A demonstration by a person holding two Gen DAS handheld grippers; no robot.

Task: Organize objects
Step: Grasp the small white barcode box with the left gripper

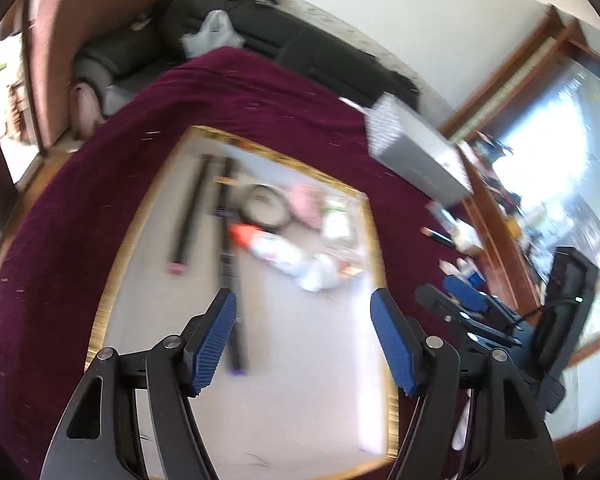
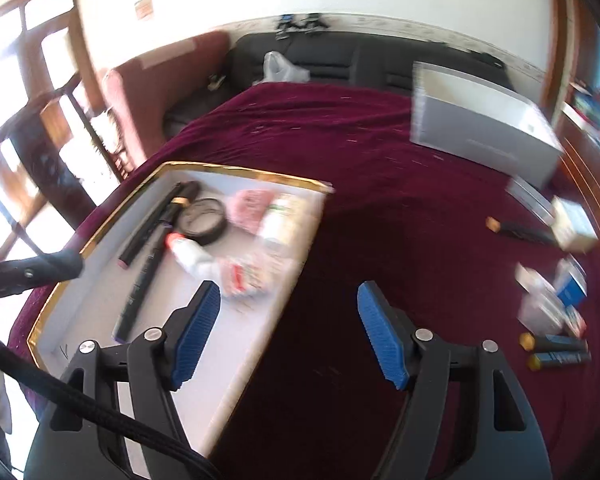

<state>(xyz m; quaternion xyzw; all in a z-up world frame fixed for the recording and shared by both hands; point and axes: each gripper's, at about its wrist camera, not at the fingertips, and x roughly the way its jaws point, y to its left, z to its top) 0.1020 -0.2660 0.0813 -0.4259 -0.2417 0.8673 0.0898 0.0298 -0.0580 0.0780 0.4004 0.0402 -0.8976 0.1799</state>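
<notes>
Overhead, both grippers' fingers (image 1: 216,336) gape above the gold-rimmed tray (image 1: 112,276).

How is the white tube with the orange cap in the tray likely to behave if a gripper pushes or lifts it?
The white tube looks round-bodied and lies flat in the tray, so a sideways push would probably roll it. Its smooth skin may slip between pads. It seems soft, so a firm squeeze could dent it.

Tray (image 1: 112,280) contents blurred; near edge cut off.

No text can be read: faint lettering is seen on the grey box (image 2: 484,128), perhaps a brand, but blurred beyond reading.
</notes>
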